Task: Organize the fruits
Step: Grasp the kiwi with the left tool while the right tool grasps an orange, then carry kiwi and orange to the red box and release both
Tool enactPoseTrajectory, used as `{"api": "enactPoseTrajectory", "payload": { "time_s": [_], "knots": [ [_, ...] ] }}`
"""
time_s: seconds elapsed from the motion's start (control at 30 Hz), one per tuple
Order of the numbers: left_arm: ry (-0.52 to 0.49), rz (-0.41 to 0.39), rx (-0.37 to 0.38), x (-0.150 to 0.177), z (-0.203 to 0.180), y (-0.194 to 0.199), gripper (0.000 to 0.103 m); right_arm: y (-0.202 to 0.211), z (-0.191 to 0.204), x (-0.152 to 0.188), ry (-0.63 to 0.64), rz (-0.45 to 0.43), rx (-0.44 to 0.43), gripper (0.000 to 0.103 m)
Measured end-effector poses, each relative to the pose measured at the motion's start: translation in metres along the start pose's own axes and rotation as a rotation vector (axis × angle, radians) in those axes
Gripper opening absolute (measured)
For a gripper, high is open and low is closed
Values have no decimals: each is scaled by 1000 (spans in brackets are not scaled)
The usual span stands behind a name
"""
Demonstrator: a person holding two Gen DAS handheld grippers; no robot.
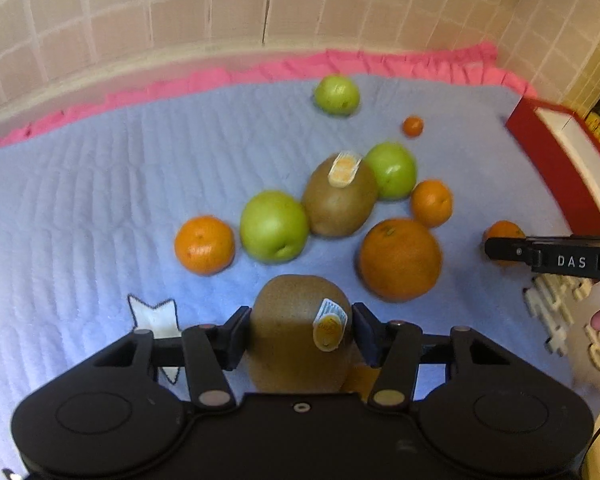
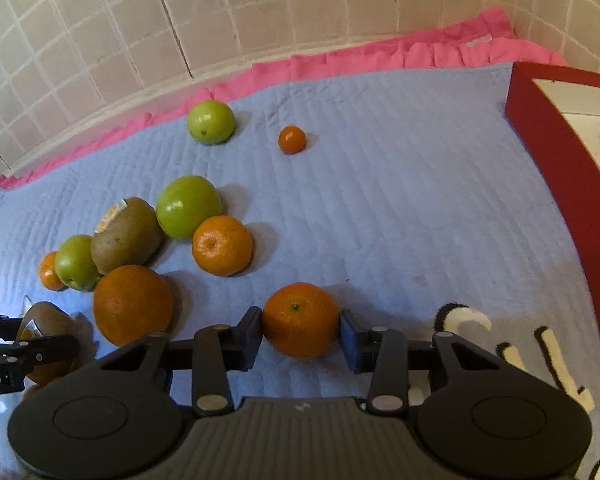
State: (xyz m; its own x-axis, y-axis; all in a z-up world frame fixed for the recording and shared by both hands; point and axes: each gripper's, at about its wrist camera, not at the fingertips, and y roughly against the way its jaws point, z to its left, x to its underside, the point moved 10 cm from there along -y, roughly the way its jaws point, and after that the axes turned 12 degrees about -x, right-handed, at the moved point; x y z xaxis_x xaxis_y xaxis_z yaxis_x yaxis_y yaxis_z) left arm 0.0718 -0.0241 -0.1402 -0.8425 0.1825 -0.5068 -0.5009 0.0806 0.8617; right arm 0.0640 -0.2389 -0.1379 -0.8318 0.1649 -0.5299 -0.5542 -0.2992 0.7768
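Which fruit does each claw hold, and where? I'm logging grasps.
Left claw: a kiwi, pads on its sides. Right claw: a mandarin, pads at its sides.

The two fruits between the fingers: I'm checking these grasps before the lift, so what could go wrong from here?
1. The kiwi in the left hand-held gripper is round and held only at its sides; it might roll or slip out.
2. At the mandarin, the right hand-held gripper shows a sliver of gap beside one pad; the grip may be incomplete.
3. The large orange lies just ahead of the kiwi and could get nudged.
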Motion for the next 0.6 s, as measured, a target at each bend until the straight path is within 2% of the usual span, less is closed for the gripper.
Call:
{"api": "enactPoseTrajectory", "payload": {
  "time_s": [0.13,0.3,0.4,0.5,0.6],
  "knots": [
    [-18,-92,6,-24,-15,35,64,38,-5,-18,3,-87,-12,43],
    [-145,-244,52,-81,-65,81,64,110,-32,-57,24,-222,42,43],
    [-234,-340,122,-126,-116,108,64,156,-64,-78,30,-288,121,43],
    [-304,-418,206,-164,-174,128,64,206,-111,-88,-35,-360,211,43],
    [-347,-442,302,-194,-236,132,64,240,-160,-87,-120,-402,287,43]
  ]
}}
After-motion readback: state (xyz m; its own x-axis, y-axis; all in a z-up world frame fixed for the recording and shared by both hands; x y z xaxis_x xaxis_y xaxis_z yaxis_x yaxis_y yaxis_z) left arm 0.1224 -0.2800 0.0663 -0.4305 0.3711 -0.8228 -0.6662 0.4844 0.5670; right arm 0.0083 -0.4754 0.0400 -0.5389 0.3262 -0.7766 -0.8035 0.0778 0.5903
